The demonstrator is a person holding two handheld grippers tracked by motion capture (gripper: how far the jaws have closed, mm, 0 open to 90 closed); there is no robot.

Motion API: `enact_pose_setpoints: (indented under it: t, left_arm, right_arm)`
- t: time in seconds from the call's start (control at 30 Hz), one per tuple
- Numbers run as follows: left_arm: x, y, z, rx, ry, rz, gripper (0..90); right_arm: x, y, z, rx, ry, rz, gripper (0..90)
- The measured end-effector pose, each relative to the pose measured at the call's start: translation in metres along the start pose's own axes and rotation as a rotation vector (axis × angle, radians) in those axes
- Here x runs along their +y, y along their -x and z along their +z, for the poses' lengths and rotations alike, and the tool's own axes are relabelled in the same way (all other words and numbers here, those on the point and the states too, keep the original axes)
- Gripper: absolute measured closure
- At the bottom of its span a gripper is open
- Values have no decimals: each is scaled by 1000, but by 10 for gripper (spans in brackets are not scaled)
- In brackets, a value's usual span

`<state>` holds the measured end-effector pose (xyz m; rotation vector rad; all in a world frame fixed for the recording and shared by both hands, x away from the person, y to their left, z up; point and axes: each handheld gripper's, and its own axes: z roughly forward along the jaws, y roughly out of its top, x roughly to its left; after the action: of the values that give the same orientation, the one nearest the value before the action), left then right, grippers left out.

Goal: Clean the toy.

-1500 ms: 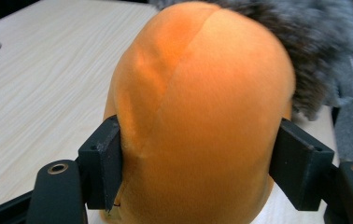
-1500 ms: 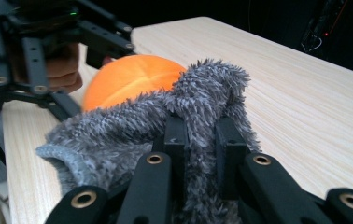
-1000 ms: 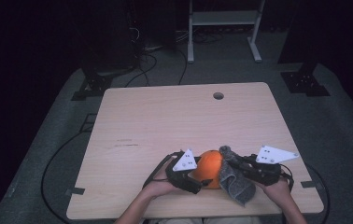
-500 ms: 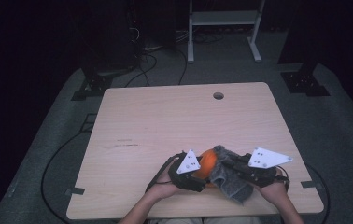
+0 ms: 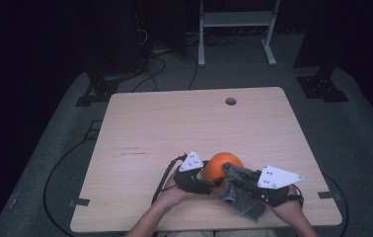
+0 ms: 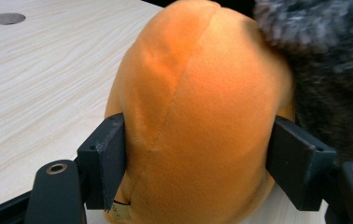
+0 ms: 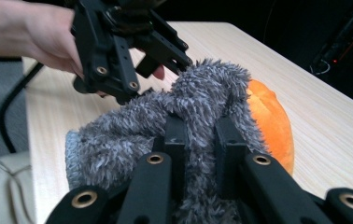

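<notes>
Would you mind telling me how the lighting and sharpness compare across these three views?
High view: dim, dark surroundings, slightly soft; the table is the brightest area. Left gripper view: evenly lit, the orange plush sharp, the grey furry cloth at the edge blurred. Right gripper view: cloth crisp near the jaws, the hand and background softer and dark.

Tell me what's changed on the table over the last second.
The round orange plush ball has moved slightly away from the person, carried in the left gripper. The fuzzy grey cloth, pinched in the right gripper, has slid lower against the ball's right side, uncovering more orange. Both grips stayed shut, and the light wooden table is unchanged.
</notes>
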<state>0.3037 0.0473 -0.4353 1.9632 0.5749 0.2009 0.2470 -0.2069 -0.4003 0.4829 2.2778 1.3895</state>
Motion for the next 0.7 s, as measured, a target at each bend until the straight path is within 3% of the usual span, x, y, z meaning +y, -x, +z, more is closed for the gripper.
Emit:
enact_pose_setpoints:
  t: [0.07,0.2,0.3,0.37,0.43,0.5,0.53,0.57,0.63,0.7]
  left_arm:
    - [0,2,1,1,5,6,275]
    - [1,15,6,5,-14,94,287]
    - [1,22,6,-37,-32,168,272]
    - [2,20,3,-74,-32,194,245]
    - [4,16,0,-81,-11,177,186]
    - [6,13,1,-27,-15,165,131]
    - [6,13,1,-27,-15,165,105]
    - [4,11,5,-39,-31,151,105]
    - [1,13,7,-64,-35,171,150]
    - [-1,16,8,-60,-30,194,221]
  right_arm:
    - [-1,5,1,-5,6,22,778]
    - [-5,20,-3,-47,22,79,778]
    - [-12,32,-10,-70,32,133,778]
    - [-18,37,-13,-64,28,159,778]
    - [-24,40,-16,-69,18,170,778]
    - [-26,40,-18,-61,18,178,778]
    - [-26,39,-18,-55,17,171,778]
    - [-25,37,-18,-53,12,160,778]
    - [-21,35,-17,-48,-1,134,778]
    - [-19,34,-16,-50,-15,122,778]
